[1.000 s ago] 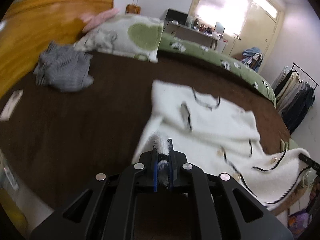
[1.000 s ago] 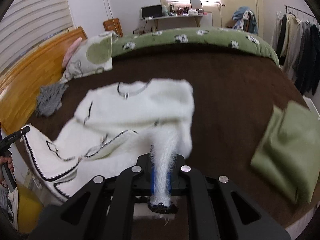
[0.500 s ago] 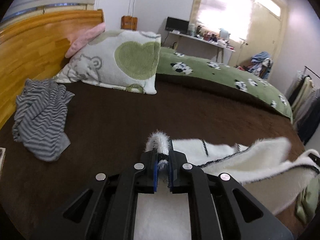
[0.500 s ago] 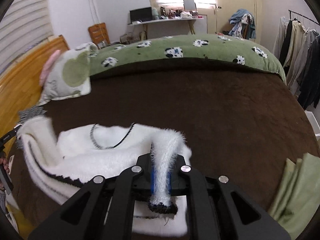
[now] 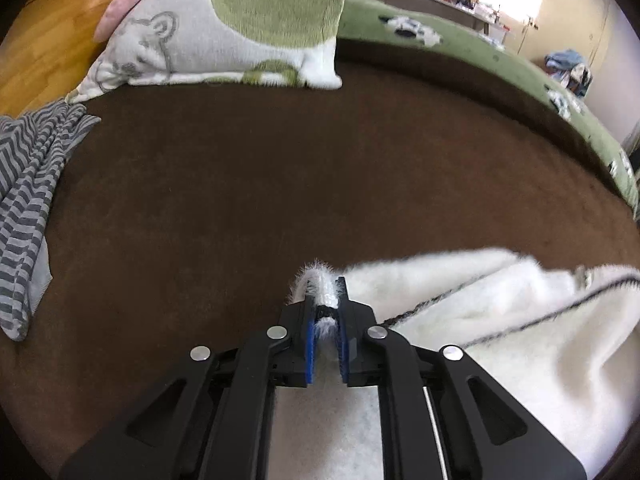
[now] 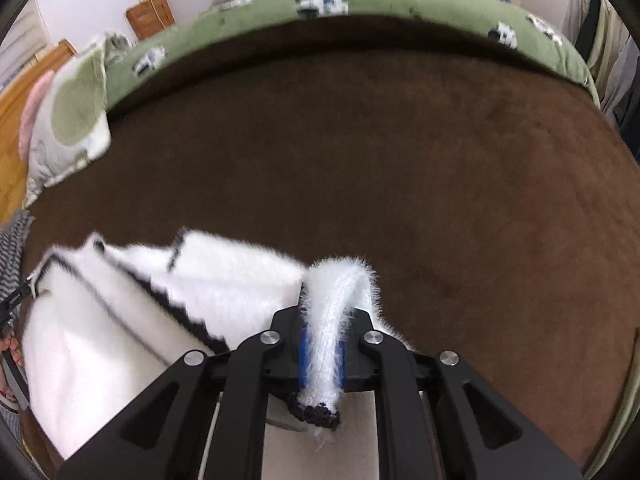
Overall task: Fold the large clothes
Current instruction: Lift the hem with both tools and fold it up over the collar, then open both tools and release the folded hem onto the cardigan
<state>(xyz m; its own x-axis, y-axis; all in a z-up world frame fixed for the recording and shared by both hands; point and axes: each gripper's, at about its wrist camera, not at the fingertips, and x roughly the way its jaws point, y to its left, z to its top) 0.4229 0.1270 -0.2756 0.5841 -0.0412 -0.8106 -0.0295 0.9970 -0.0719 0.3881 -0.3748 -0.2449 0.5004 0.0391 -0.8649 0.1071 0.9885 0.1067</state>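
A fluffy white garment with black trim (image 5: 500, 320) lies on the brown bed cover (image 5: 280, 180). In the left wrist view my left gripper (image 5: 325, 300) pinches a fold of its edge between the blue pads, and the jaws are opening slightly with the fabric still between them. The rest of the garment stretches away to the right of that gripper. Seen from the right wrist, my right gripper (image 6: 322, 320) is shut on another white fold with a black trimmed end hanging behind the pads. There the white garment (image 6: 120, 340) spreads to the left, low over the cover.
A white and green pillow (image 5: 224, 28) and a wooden headboard (image 5: 40, 40) lie ahead. A grey striped garment (image 5: 28, 188) lies at the left, and a green patterned blanket (image 5: 480, 52) runs along the far side. Hanging clothes (image 6: 608, 40) stand at the right.
Both grippers have travelled across the bed toward the pillow and sunk, carrying the white garment's edge with them. The garment now trails behind and beside them instead of lying ahead.
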